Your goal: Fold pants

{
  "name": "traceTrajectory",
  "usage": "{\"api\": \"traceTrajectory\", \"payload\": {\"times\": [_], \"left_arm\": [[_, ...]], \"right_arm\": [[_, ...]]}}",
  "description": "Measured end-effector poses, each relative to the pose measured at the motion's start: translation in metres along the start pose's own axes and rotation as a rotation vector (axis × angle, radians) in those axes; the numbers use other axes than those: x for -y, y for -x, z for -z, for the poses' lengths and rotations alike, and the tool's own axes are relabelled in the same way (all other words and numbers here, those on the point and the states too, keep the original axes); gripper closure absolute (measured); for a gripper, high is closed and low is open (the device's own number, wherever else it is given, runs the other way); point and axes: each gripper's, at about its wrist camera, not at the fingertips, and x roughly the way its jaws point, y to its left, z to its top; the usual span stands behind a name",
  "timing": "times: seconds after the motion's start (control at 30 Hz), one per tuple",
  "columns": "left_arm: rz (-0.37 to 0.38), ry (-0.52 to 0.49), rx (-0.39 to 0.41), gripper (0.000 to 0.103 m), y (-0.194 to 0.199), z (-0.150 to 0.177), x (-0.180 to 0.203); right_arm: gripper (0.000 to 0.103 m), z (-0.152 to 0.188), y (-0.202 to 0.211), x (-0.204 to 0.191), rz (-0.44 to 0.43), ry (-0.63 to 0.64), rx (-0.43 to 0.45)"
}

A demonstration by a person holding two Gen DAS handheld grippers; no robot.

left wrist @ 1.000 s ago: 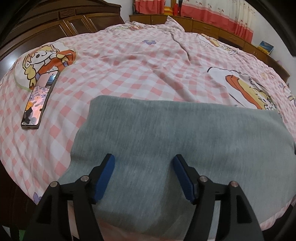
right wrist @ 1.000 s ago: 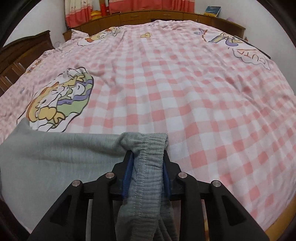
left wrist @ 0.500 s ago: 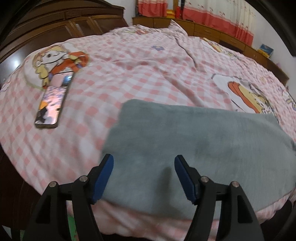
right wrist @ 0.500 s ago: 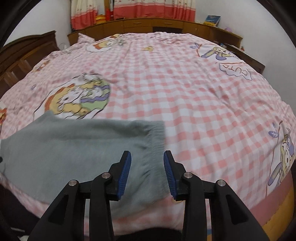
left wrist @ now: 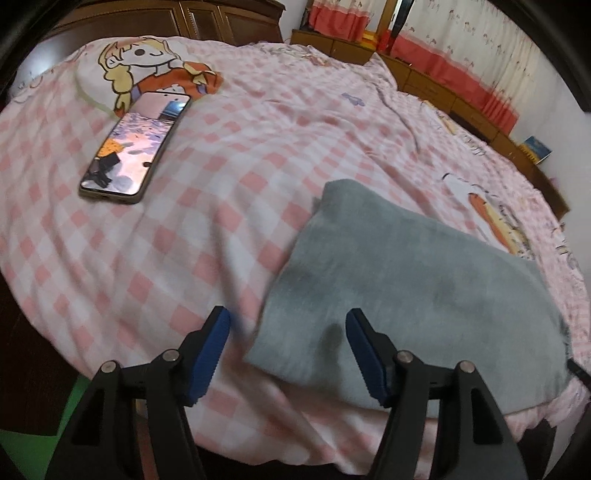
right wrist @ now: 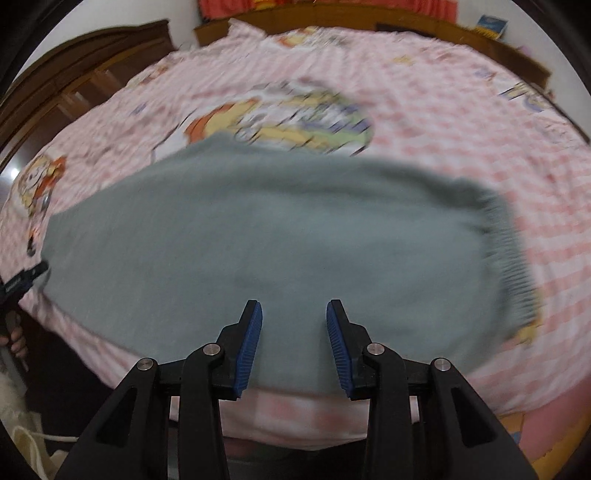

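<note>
The grey pants (right wrist: 266,236) lie flat in a long folded strip along the near edge of the bed, with the ribbed waistband (right wrist: 509,258) at the right end. In the left wrist view the pants' left end (left wrist: 406,280) lies just ahead of my left gripper (left wrist: 288,350). That gripper is open and empty, above the pants' near left corner. My right gripper (right wrist: 294,343) is open and empty above the middle of the pants' near edge.
A smartphone (left wrist: 135,147) lies on the pink checked bedsheet (left wrist: 236,155) to the far left of the pants. Dark wooden wardrobes (left wrist: 207,18) stand at the left, low cabinets with curtains (left wrist: 450,85) behind the bed. The bed's edge drops off just below both grippers.
My right gripper let go of the waistband, opened and swung left to the pants' middle. My left gripper, open throughout, drew back and left to the pants' left corner.
</note>
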Motion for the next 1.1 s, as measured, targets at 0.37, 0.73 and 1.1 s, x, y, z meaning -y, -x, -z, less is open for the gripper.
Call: {"api": "traceTrajectory", "payload": {"times": [0.37, 0.73, 1.1], "left_arm": [[0.113, -0.024, 0.058, 0.055, 0.013, -0.006, 0.007], [0.114, -0.109, 0.016, 0.050, -0.037, -0.033, 0.018], [0.017, -0.110, 0.055, 0.032, -0.036, -0.020, 0.017]], "right_arm": [[0.045, 0.011, -0.030, -0.021, 0.031, 0.034, -0.020], [0.043, 0.012, -0.032, -0.027, 0.063, 0.036, -0.007], [0.038, 0.012, -0.033, -0.026, 0.046, 0.037, 0.001]]}}
